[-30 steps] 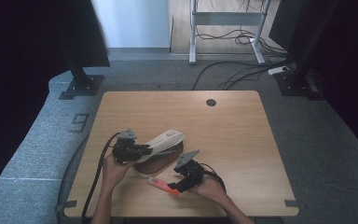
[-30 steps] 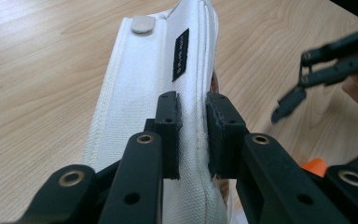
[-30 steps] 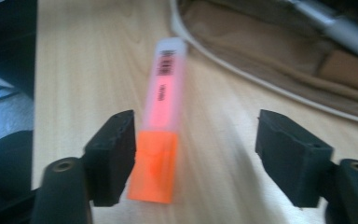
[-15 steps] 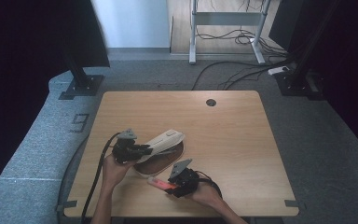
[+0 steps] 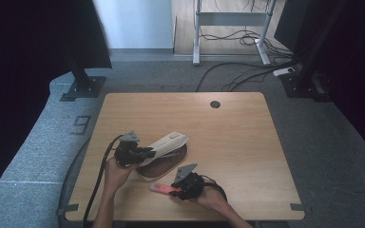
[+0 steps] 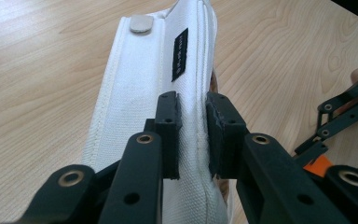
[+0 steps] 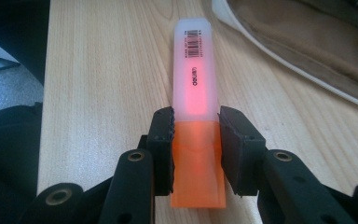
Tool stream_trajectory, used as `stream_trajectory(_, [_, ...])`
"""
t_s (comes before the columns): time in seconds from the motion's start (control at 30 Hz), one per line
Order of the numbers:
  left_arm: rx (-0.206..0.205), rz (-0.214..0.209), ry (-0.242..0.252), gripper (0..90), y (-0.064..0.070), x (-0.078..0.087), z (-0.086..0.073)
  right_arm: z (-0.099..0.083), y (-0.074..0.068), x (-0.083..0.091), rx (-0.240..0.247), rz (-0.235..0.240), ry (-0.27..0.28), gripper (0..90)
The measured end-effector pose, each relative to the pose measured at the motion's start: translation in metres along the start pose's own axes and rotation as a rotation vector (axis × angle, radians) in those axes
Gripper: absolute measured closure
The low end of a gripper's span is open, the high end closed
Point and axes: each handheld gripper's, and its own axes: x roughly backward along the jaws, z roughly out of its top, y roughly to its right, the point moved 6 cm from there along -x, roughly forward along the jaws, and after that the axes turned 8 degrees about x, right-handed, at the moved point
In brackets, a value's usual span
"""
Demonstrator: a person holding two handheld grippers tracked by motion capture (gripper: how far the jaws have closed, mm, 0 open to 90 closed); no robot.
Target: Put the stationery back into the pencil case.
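The inside of the white fabric pencil case (image 5: 167,144) is largely hidden: only a brown lining is seen where its flap is lifted, and nothing lying in it can be made out. In the left gripper view the near end of the case (image 6: 158,88) is cut off behind the black jaws, and a small black label on it is too small to be read. The left gripper (image 5: 147,152) is seen closed narrowly on the raised upper edge of the case, a fold of white cloth being pinched between the pads. The case lies near the front edge of the light wooden table (image 5: 237,137), left of its middle.

The right gripper (image 5: 173,188) is closed on a pink highlighter with an orange cap (image 5: 160,188), the pads touching it on both sides where cap meets barrel (image 7: 193,121). The highlighter is held just in front of the case, close to the table's front edge; whether it touches the wood cannot be told.

Compared with a second ago, the right gripper has been drawn nearer the front edge, the highlighter being carried with it; the left gripper and case have stayed in place.
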Motion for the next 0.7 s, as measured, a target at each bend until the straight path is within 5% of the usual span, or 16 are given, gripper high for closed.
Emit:
stream_trajectory(0.3, [-0.001,0.002,0.002,75.7,0.0,0.0,0.0,0.006,0.007,0.017,0.003,-0.035,0.023,65.5])
stream_trajectory(0.7, [-0.002,0.003,0.007,75.8,0.0,0.002,0.001,0.011,0.036,0.03,-0.022,-0.095,0.024,65.5])
